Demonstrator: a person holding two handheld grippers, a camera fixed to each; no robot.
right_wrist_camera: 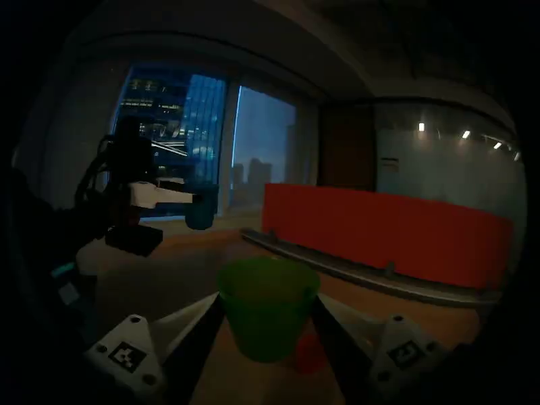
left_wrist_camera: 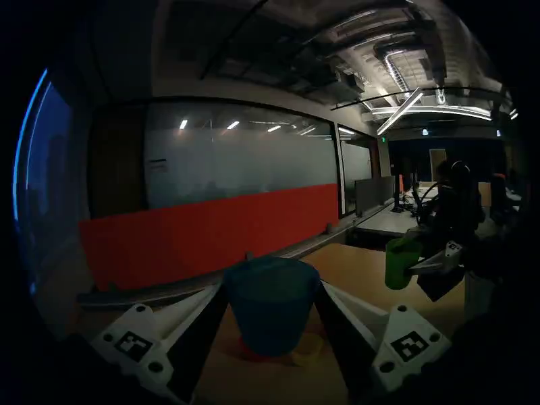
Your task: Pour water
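Observation:
In the left gripper view a blue cup (left_wrist_camera: 271, 304) stands upright between the two white fingers of my left gripper (left_wrist_camera: 271, 317), which is shut on it above the wooden table (left_wrist_camera: 351, 266). In the right gripper view a green cup (right_wrist_camera: 268, 305) is held upright the same way by my right gripper (right_wrist_camera: 268, 320). Each view also catches the other gripper farther off: the green cup (left_wrist_camera: 401, 262) at the right of the left gripper view, the blue cup (right_wrist_camera: 200, 208) at the left of the right gripper view. The cups are apart. The room is dim.
A small red thing (right_wrist_camera: 309, 352) and a yellow one (left_wrist_camera: 309, 345) lie on the table below the cups. A red partition (left_wrist_camera: 216, 229) with a glass wall runs behind the table. Dark windows (right_wrist_camera: 175, 142) stand on the far side, and desks (left_wrist_camera: 391, 216) lie beyond.

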